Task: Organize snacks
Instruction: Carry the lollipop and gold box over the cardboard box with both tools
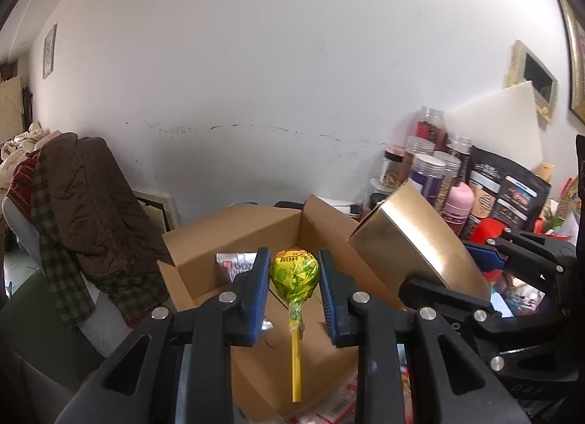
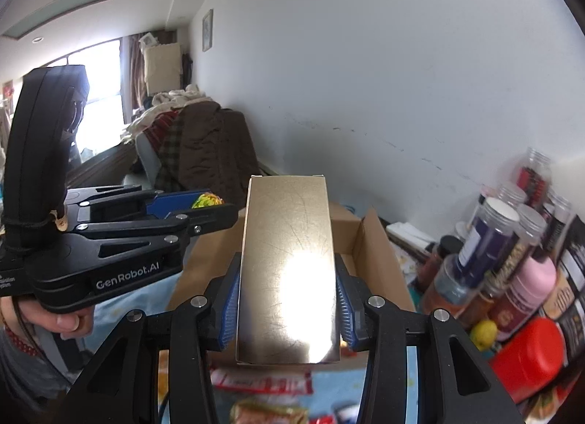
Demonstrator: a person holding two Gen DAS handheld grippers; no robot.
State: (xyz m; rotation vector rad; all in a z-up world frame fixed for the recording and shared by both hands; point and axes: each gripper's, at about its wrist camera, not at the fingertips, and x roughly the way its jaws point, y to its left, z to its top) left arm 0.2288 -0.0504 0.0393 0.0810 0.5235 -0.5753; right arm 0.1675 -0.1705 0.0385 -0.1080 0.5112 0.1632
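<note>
got my left claw (image 1: 294, 276) pinching the lollipop (image 1: 294, 272) and right claw (image 2: 287, 308) clamped on the gold box (image 2: 287, 266), both above the carton (image 1: 234, 237) ahead for dropping in

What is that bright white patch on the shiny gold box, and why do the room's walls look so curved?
Right wrist view: the patch is glare, light reflecting off the gold box held in the right gripper. Left wrist view: a softer sheen crosses the same box. Both views: the fisheye lens bends the wall and darkens the corners; packets at the bottom edge look blurred.

Window daylight, glare on gold box (image 2: 287, 266), fisheye-dark corners.
</note>
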